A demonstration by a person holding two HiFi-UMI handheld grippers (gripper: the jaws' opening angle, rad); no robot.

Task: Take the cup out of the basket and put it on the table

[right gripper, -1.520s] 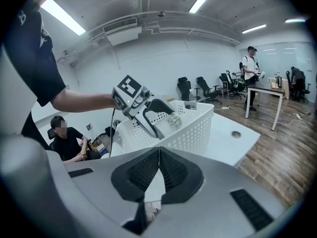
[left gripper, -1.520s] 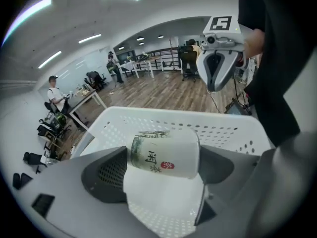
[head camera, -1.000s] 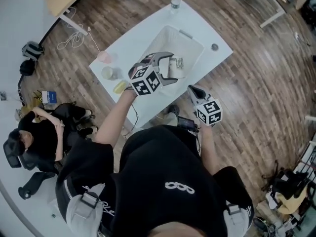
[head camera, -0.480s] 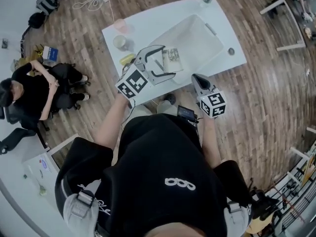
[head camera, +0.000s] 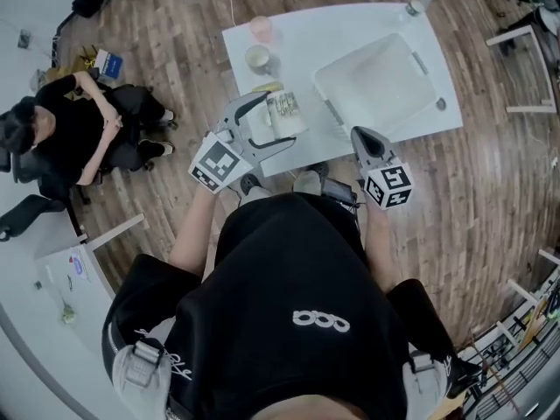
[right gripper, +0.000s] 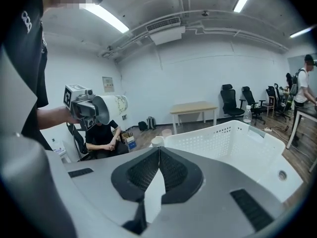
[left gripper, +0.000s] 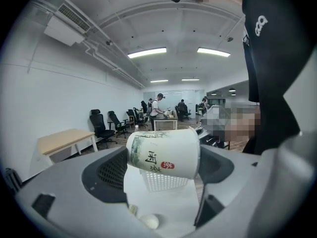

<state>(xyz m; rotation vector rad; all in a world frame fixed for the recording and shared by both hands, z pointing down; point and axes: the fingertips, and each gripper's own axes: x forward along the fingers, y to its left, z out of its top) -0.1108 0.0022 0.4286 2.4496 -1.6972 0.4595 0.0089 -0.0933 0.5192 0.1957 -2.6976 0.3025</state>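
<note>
Left gripper view: the cup [left gripper: 163,152] is clamped sideways in my left tool [left gripper: 161,171].

I read both pads of the left tool pressed on the cup's wall, the jaws spread about as wide as the cup. The cup is tipped on its side with its printed face toward the camera. From the head view, the cup hangs over the near-left part of the bench [head camera: 350,24], outside the white basket [head camera: 359,52], which sits at about 2 o'clock from it. The right gripper view shows the cup lifted clear of the bench top. My right tool [right gripper: 157,157] has its jaws pressed together with nothing between them, hovering at the bench's near edge, at the basket's 6 o'clock.
</note>
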